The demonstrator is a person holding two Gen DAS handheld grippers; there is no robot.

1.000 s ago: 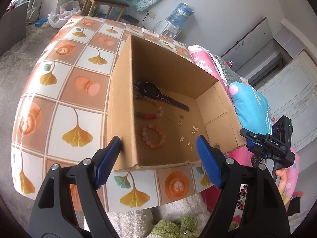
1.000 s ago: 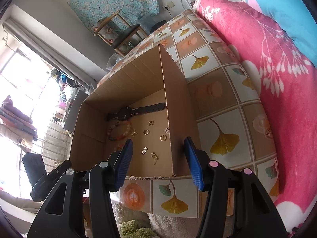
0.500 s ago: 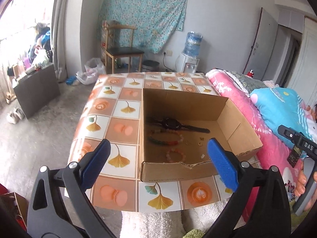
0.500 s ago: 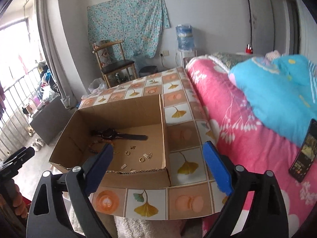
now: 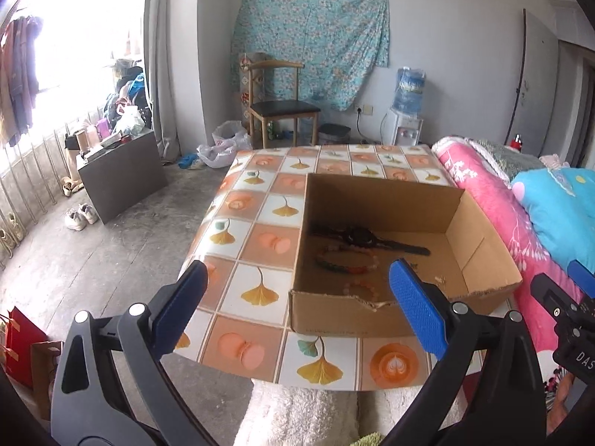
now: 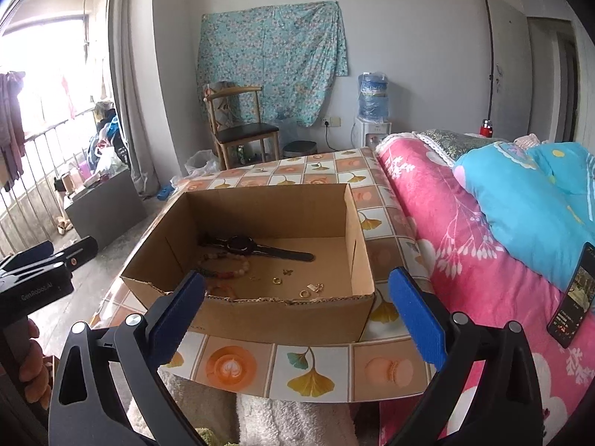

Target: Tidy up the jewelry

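1. Left wrist view: left tool [image 5: 295, 304] spread wide, empty, hovering short of cardboard box [image 5: 405, 260] on tiled desk [image 5: 260, 230]. Watch [image 5: 359, 237], bead bracelets [image 5: 346, 262] on box floor. Likely risk: near wall blocking a low reach, box shoved.
2. Right wrist view: right tool [image 6: 297, 310] likewise agape, nothing between pads. Gold earrings and rings [image 6: 297, 286] scattered, tiny. Likely risk: wide pads missing or flicking them; both tools colliding inside box.

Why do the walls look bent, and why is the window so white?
Left wrist view: fisheye lens bows the door and blackens corners; the window is blown out white. Right wrist view: same curving, window glare, but the cardboard box stays evenly lit and sharp.
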